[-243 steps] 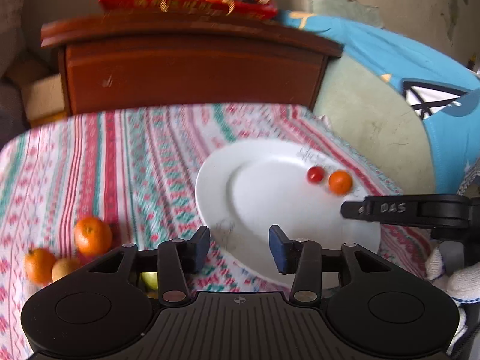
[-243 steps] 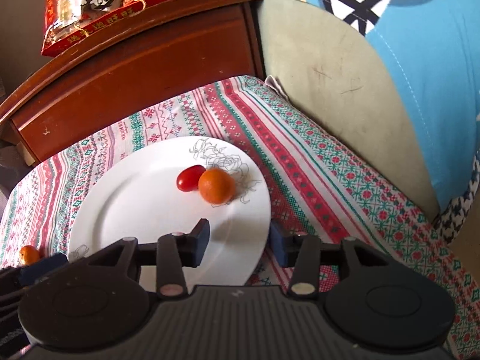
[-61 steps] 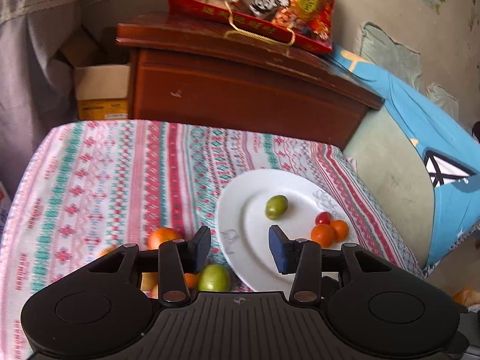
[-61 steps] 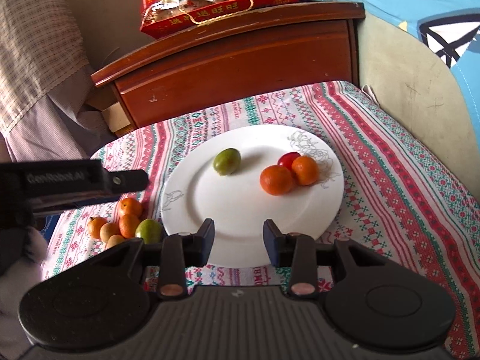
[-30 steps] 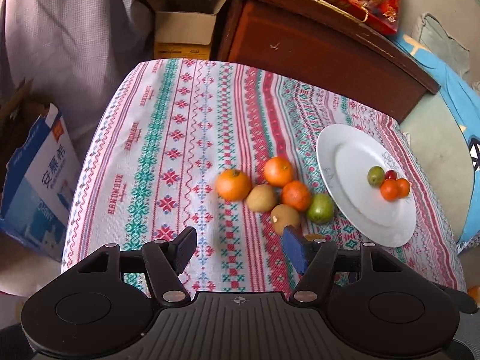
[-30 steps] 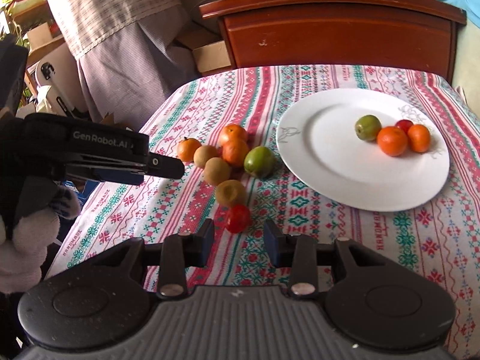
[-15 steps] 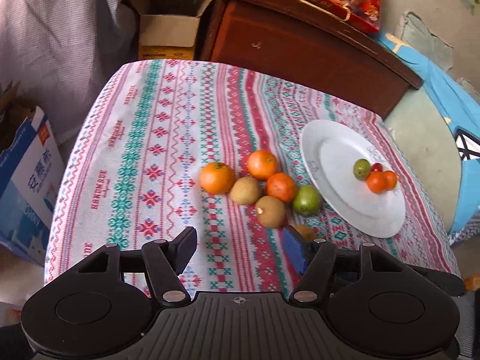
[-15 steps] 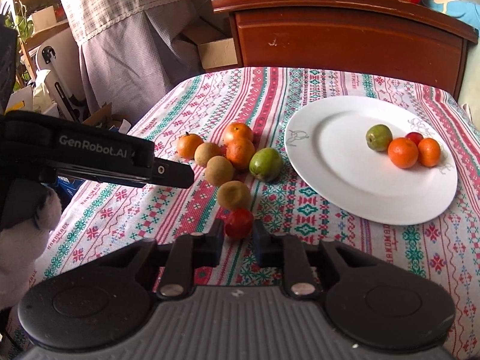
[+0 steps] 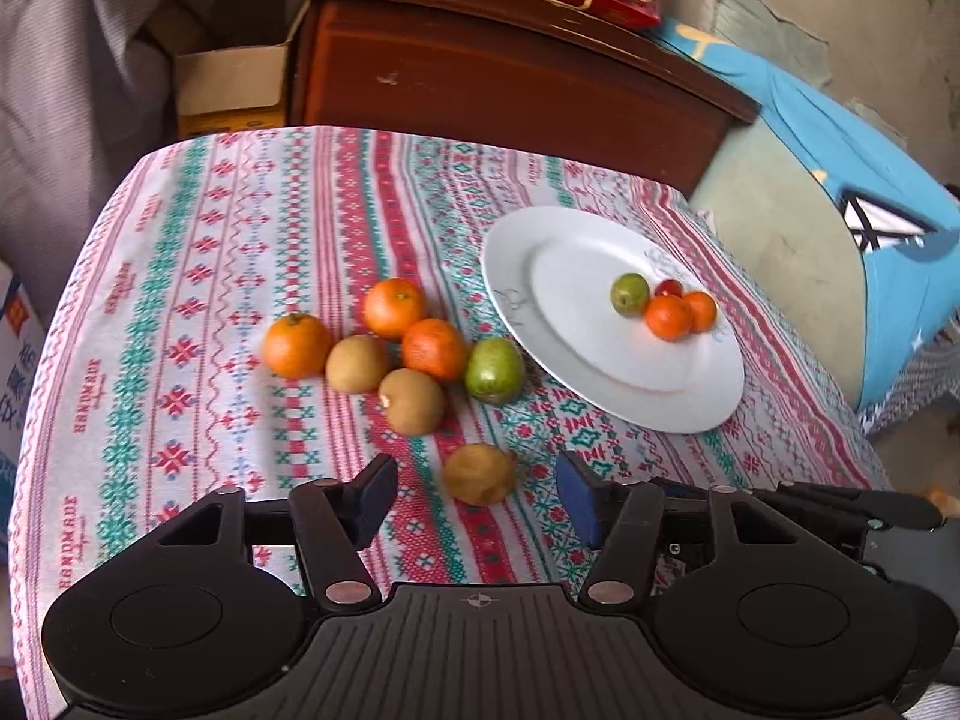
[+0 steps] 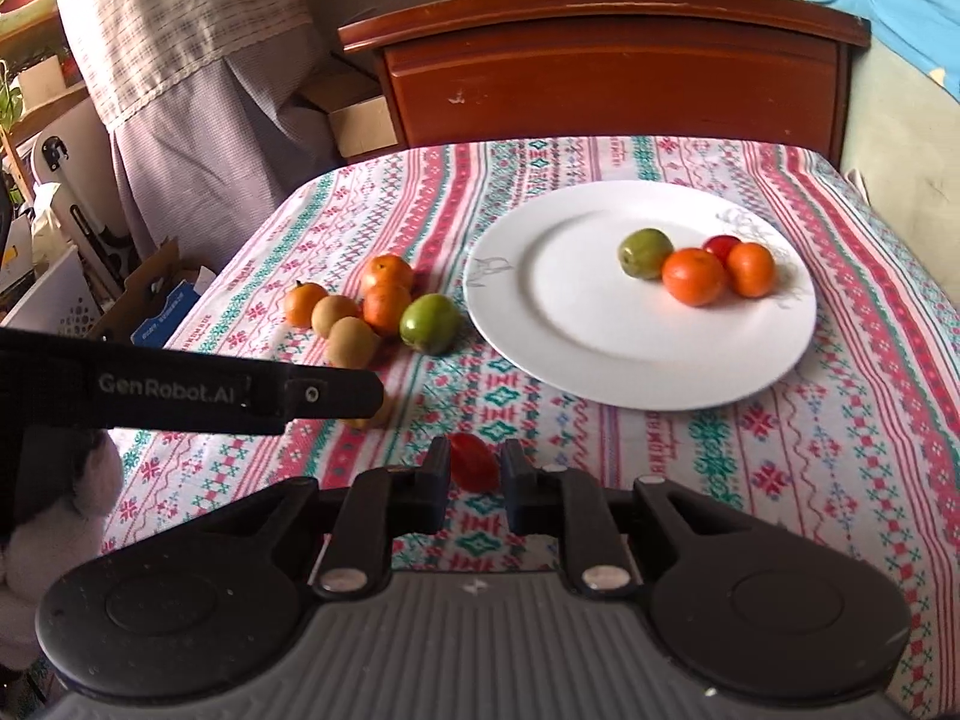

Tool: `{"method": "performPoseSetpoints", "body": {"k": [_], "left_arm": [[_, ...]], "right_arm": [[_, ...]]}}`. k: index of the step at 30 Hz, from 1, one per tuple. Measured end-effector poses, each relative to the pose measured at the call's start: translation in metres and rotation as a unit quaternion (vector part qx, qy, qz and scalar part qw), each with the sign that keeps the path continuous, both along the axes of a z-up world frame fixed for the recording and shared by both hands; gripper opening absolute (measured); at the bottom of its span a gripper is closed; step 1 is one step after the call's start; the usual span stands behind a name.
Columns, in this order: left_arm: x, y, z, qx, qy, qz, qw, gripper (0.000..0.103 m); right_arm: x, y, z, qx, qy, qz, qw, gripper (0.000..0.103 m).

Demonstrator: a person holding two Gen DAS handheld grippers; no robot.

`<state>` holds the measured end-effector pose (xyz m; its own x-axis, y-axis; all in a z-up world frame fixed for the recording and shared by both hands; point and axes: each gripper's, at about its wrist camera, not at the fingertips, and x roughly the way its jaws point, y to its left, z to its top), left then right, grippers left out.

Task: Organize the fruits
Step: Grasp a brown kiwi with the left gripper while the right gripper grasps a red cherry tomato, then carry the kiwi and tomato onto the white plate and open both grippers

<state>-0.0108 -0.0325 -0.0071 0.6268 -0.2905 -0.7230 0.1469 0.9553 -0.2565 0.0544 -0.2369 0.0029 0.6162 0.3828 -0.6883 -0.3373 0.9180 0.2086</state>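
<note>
Now right gripper [image 10: 474,474] jaws apparently clamp cherry tomato [image 10: 473,469].

Left of the plate [image 10: 600,384] the fruit cluster [image 9: 414,348] crowds the bench [image 9: 198,276]; beyond the cluster, further left, the cloth lies bare. Behind the plate a wooden cabinet [image 10: 612,78] walls off the far edge. The plate's near half is unoccupied.

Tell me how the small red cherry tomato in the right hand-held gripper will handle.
The small red cherry tomato looks glossy, so probably slippery. Thin-skinned and soft, likely bruising or bursting if the right hand-held gripper squeezes harder. Rounded, so apt to roll on release.
</note>
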Motion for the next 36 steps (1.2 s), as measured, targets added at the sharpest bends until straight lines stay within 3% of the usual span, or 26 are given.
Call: {"method": "performPoseSetpoints", "body": {"k": [2,15,21,29,36], "left_arm": [[0.0,-0.003,-0.002,0.006,-0.001,-0.007,1.0,0.048],[0.003,-0.016,-0.014,0.055,-0.019,-0.024,0.998,0.043],[0.0,-0.022,-0.015,0.075,-0.033,-0.036,0.996,0.026],[-0.003,-0.024,-0.006,0.066,-0.05,-0.035,0.9959,0.025],[0.004,-0.027,0.017,0.044,-0.083,-0.028,0.9952,0.025]], "right_arm": [[0.0,0.0,-0.002,0.002,0.001,0.002,1.0,0.018],[0.0,0.007,-0.008,-0.009,0.004,0.016,1.0,0.022],[0.001,0.008,-0.007,-0.012,0.004,0.018,1.0,0.022],[0.002,0.004,-0.001,-0.004,0.001,0.012,1.0,0.019],[0.008,-0.008,0.02,0.004,-0.036,-0.013,0.999,0.019]]}}
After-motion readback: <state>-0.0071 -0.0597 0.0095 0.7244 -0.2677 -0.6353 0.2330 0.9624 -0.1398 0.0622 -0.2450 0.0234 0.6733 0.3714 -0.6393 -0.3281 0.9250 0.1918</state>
